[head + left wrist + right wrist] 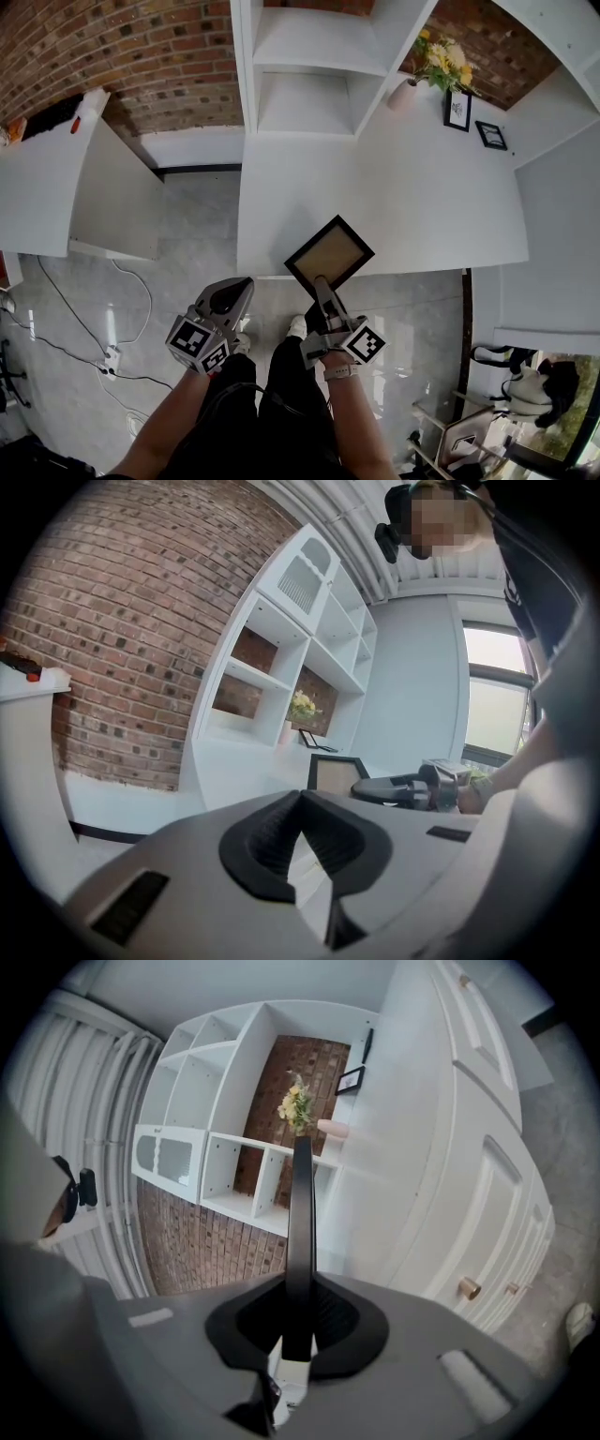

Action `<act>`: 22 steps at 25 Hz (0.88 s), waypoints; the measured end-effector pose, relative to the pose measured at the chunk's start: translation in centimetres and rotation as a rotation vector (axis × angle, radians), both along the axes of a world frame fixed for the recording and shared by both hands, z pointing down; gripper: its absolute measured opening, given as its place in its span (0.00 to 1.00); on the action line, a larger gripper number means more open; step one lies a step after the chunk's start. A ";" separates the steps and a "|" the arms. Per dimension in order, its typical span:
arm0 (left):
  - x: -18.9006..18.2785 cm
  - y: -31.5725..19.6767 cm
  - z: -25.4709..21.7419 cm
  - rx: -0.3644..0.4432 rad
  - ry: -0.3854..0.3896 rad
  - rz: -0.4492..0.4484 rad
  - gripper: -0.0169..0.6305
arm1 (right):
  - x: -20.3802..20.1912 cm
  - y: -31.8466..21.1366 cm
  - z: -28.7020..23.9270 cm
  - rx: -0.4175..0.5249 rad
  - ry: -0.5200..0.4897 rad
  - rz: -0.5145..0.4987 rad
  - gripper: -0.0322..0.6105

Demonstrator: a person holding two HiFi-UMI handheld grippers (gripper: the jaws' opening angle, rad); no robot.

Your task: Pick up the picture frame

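My right fingers are clamped on the picture frame. The right gripper view gives it only as a thin black edge rising from between them, cutting across the yellow flowers behind. The head view alone shows its face, a black border round a tan panel, turned like a diamond over the front edge of the white bench. My left fingers are closed together on nothing, low and beside the frame. At the bench's back corner stand 2 small pictures and the white shelf unit against the brick wall.
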State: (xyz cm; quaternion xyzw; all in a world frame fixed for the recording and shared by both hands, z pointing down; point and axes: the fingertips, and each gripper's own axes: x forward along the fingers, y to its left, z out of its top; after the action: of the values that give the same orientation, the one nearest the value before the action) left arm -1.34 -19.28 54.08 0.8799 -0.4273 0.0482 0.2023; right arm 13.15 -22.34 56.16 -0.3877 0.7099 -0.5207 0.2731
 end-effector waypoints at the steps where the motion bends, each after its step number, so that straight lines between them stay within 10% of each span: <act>1: -0.1 -0.1 -0.4 0.004 0.004 -0.002 0.02 | 0.1 0.1 -0.4 0.014 0.023 0.004 0.10; 22: -1.6 -3.6 -5.6 0.116 0.071 -0.037 0.02 | 1.8 -0.6 -6.6 0.238 0.365 0.095 0.10</act>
State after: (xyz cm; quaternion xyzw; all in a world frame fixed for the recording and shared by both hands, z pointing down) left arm -2.93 -22.89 48.49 0.8831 -0.4383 -0.0115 0.1669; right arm 14.99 -22.96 49.53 -0.4735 0.7850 -0.3411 0.2080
